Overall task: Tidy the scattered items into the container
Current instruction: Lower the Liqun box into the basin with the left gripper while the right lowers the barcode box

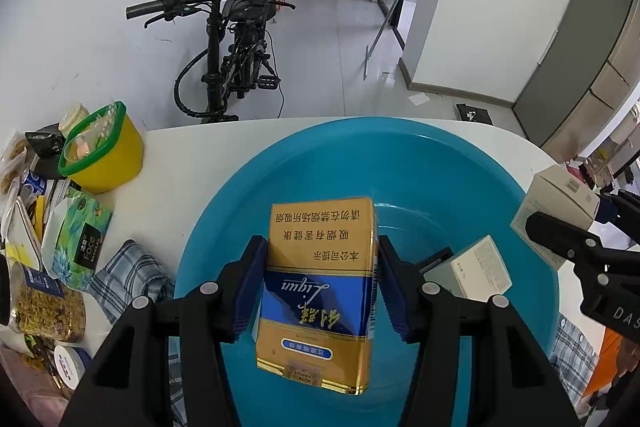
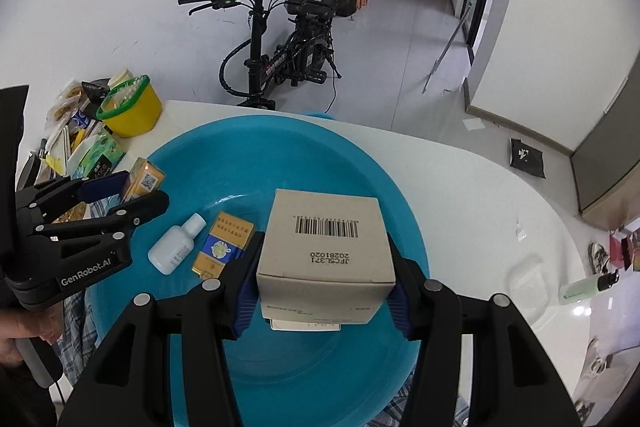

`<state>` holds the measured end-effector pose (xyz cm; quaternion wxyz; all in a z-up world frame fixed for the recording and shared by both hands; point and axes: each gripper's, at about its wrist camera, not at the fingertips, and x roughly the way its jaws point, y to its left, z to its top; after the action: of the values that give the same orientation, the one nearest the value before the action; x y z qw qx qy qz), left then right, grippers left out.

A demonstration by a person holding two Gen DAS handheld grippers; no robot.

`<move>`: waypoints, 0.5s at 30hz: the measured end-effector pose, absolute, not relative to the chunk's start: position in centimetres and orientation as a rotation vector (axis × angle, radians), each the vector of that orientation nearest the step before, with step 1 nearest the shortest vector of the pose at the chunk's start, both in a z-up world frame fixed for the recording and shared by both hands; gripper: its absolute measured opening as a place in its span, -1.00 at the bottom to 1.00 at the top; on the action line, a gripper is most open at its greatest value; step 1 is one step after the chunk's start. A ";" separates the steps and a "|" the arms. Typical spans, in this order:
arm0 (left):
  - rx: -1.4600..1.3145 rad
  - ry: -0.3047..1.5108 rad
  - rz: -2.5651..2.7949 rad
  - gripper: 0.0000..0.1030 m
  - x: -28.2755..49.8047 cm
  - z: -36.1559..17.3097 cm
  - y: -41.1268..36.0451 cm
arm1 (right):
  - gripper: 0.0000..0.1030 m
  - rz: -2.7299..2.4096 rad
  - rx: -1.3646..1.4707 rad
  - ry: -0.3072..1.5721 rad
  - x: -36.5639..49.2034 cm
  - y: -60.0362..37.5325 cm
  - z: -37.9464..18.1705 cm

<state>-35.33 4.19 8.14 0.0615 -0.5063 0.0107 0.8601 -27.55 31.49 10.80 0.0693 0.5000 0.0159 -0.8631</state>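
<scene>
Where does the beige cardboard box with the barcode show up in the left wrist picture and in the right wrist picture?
Left wrist view: the beige cardboard box sits at the right edge, held in the right gripper, over the rim of the blue basin.
Right wrist view: the box is centre frame, clamped between the right gripper pads above the basin.
Shared landmark: the black bicycle against the wall.

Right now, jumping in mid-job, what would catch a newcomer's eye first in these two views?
The big blue basin fills the white table's middle. Over it, the left gripper clamps a gold-and-blue cigarette pack, and the right gripper clamps a beige barcoded box.
</scene>
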 end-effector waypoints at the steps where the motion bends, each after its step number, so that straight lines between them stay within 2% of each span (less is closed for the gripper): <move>1: -1.532 0.039 2.600 0.10 -35.4 8.1 4.2 | 0.02 -2.593 1.505 0.053 -27.8 31.2 10.8; 15: -1.639 0.018 2.523 0.10 -38.8 3.5 4.9 | 0.02 -2.516 1.584 0.065 -32.1 29.5 6.9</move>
<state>-38.83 4.93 3.52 0.0665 -0.5434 0.0061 0.8368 -32.07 29.45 6.93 0.0836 0.5307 0.0217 -0.8431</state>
